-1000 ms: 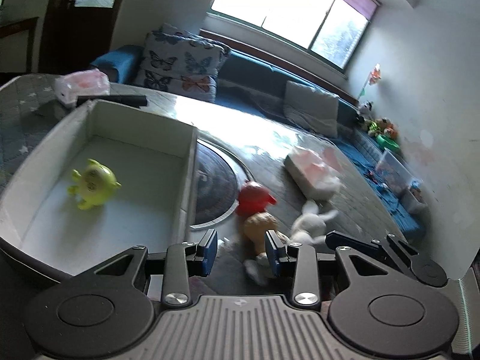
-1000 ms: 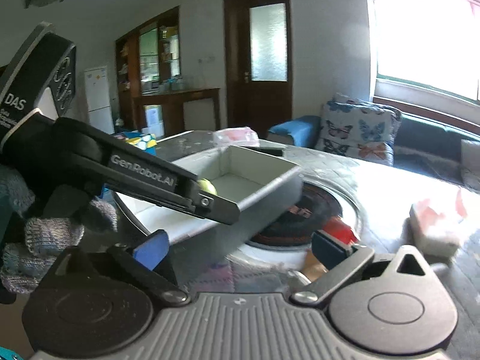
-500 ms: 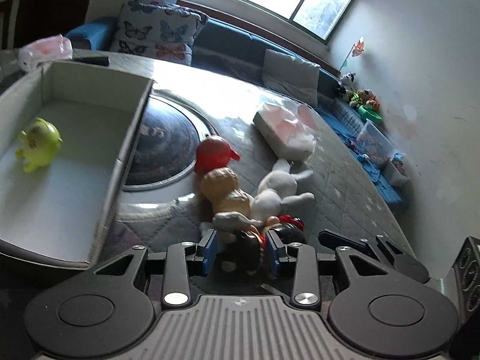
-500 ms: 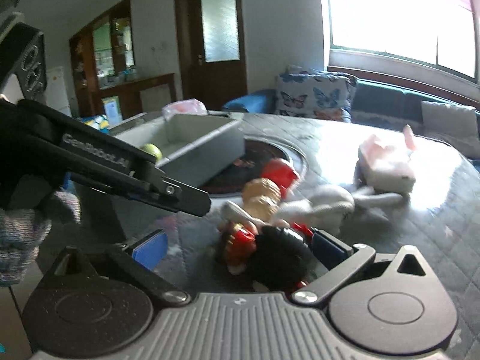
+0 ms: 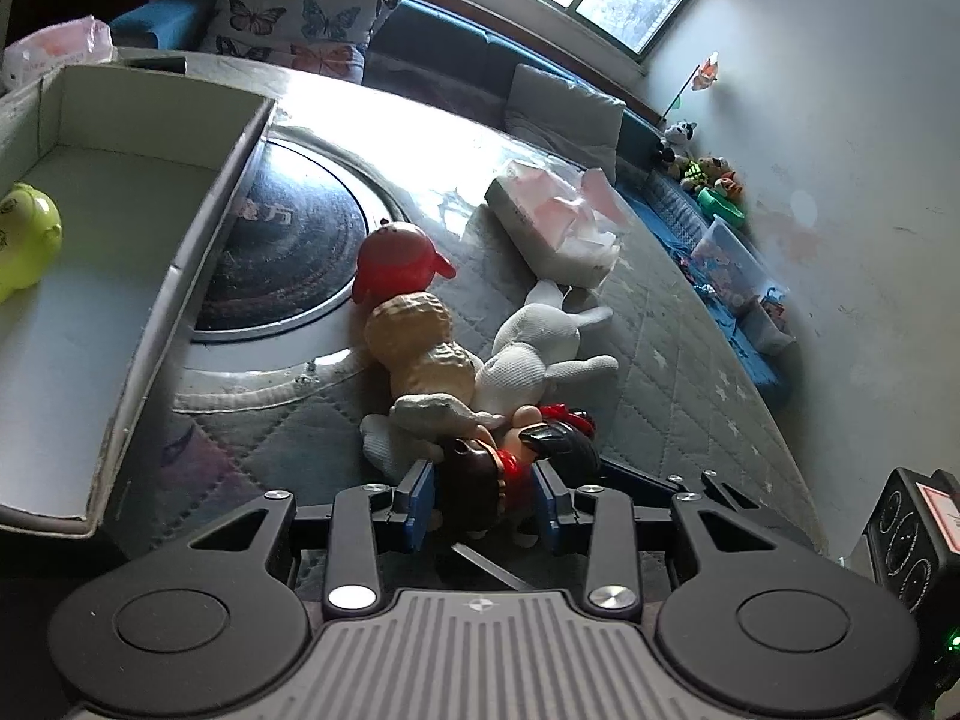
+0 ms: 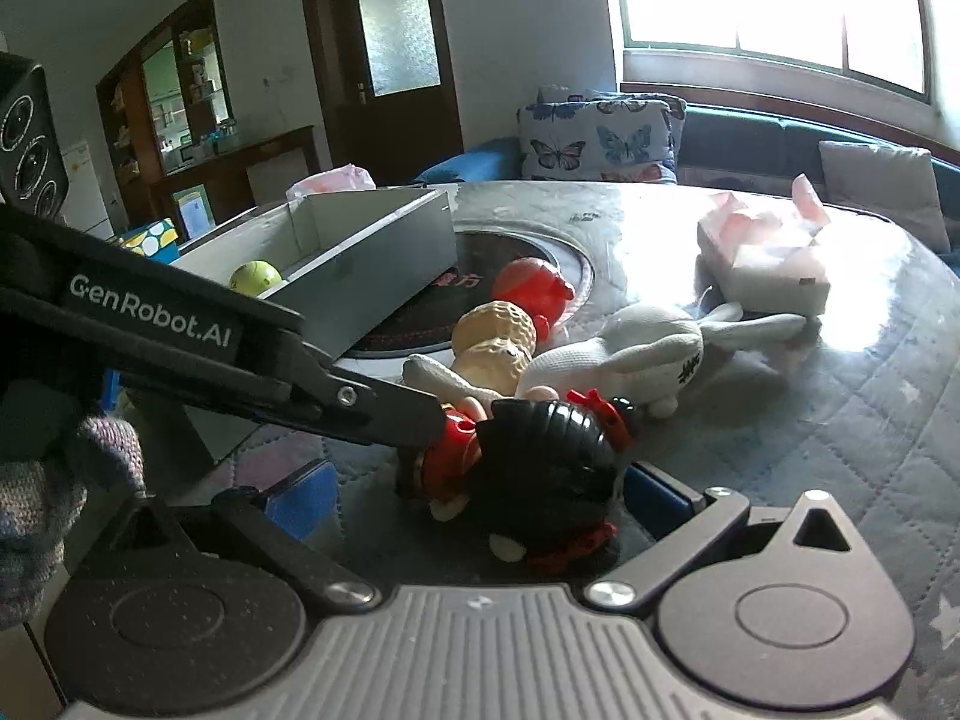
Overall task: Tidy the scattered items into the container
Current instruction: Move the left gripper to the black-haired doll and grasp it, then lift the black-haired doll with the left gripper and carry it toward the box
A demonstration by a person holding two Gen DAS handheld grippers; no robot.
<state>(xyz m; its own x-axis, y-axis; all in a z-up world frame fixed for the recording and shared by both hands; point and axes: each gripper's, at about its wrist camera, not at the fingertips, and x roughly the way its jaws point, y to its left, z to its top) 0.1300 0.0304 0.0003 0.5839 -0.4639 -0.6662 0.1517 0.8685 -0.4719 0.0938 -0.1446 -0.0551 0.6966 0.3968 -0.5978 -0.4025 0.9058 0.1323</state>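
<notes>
Both tongs, left (image 5: 483, 501) and right (image 6: 480, 495), have dropped over the black-haired doll (image 5: 510, 468) (jaws now straddling it).

Daylight from the window (image 6: 774, 6) blows out white, glaring off the table (image 5: 420, 138); foreground dim, frame edges fisheye-bent and dark.

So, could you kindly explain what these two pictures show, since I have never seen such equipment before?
There is no robot here: a person holds a two-fingered tool in each hand, each with a camera looking along its fingers. One picture is from the left tool, the other from the right tool. Both tools stand open around the same dark-haired doll on the quilted table; nothing is gripped. Beside it lie a peanut toy, a red-capped toy, a white rabbit and a tissue pack. The grey box holds a yellow-green toy.
</notes>
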